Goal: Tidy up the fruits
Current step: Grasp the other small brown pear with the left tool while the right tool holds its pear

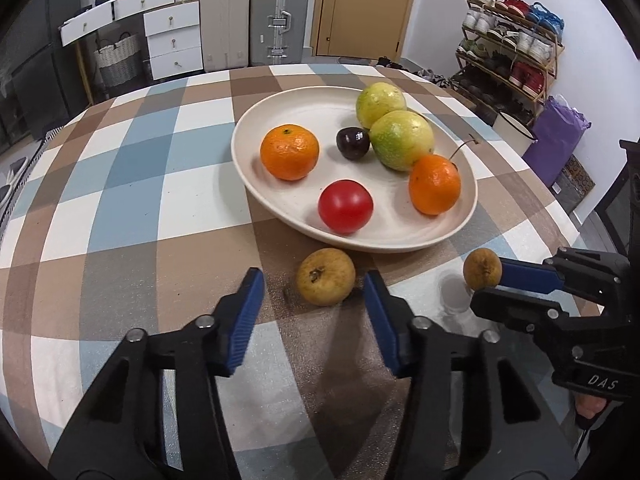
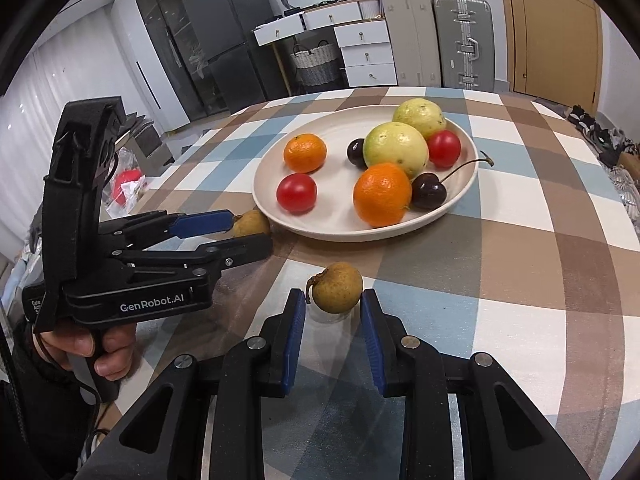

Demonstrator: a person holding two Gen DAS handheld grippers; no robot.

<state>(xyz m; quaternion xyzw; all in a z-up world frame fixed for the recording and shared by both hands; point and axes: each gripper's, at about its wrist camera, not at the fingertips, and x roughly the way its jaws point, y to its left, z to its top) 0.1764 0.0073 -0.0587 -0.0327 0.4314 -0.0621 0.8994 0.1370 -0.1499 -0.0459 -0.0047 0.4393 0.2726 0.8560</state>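
Observation:
A cream plate on the checkered table holds two oranges, two green guavas, red tomatoes and dark cherries. A brown longan lies on the cloth just in front of the plate, between the open fingers of my left gripper, not touching the pads. A second longan sits at the tips of my right gripper. Its jaws are open around it; the right pad may touch it.
The round table has a blue, brown and white checkered cloth. Behind it stand suitcases, white drawers, a door and a shoe rack. The table edge drops off at left and right.

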